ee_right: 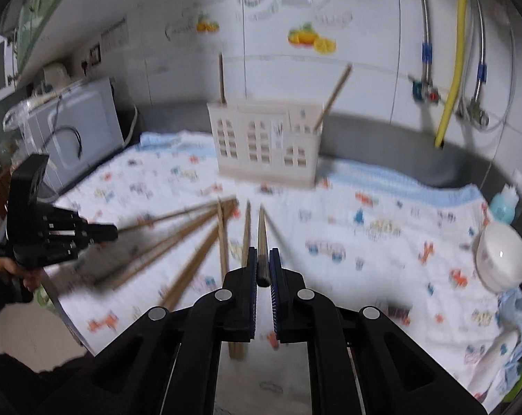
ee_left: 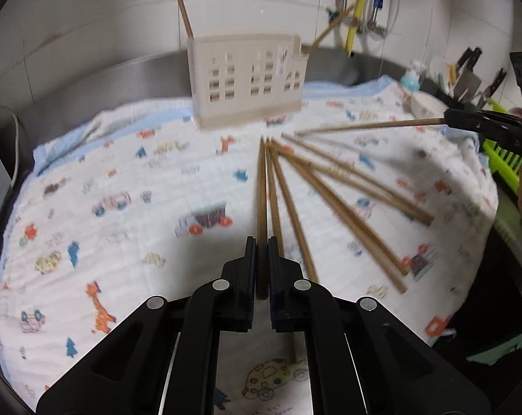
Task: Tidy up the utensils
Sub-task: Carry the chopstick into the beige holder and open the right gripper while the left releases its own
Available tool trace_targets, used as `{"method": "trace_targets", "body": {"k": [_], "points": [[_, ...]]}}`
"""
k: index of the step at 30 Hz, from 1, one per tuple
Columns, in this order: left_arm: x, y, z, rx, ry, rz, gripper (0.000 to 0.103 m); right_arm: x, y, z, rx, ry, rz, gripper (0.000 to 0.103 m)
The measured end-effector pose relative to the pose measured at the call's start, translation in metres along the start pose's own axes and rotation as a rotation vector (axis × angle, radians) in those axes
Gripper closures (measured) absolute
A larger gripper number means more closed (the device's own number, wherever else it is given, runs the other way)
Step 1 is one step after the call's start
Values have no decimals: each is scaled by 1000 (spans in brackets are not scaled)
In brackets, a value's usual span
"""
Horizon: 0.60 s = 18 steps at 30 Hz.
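A beige house-shaped utensil holder (ee_left: 247,83) (ee_right: 264,145) stands at the back of the printed cloth, with two chopsticks leaning in it. Several loose wooden chopsticks (ee_left: 347,207) (ee_right: 178,245) lie fanned out on the cloth in front of it. My left gripper (ee_left: 261,242) (ee_right: 114,232) is shut on one chopstick (ee_left: 261,190), whose tip points toward the holder. My right gripper (ee_right: 262,252) (ee_left: 449,117) is shut on another chopstick (ee_right: 261,228) (ee_left: 365,126), lifted off the cloth.
The printed cloth (ee_left: 122,173) covers a steel counter. A white bowl (ee_right: 500,259) and a blue bottle (ee_right: 503,204) stand at the right. A grey appliance (ee_right: 84,128) sits at the left, a green rack (ee_left: 503,159) and knives (ee_left: 468,79) at the far right.
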<state>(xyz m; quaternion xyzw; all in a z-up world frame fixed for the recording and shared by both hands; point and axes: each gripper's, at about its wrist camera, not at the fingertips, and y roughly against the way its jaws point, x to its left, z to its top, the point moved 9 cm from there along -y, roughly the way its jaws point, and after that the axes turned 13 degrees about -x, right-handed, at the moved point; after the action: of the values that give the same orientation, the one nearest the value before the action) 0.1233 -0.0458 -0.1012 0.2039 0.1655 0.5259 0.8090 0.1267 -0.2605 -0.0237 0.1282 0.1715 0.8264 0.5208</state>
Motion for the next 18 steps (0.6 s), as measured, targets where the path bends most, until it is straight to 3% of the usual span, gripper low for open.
{"method": "trace_targets", "body": {"k": [9, 18], "points": [[-3, 22, 49, -135, 16, -7, 98, 11, 3, 72, -113, 25, 43, 96], [-6, 23, 100, -234, 0, -18, 98, 7, -17, 129, -127, 32, 69, 96]]}}
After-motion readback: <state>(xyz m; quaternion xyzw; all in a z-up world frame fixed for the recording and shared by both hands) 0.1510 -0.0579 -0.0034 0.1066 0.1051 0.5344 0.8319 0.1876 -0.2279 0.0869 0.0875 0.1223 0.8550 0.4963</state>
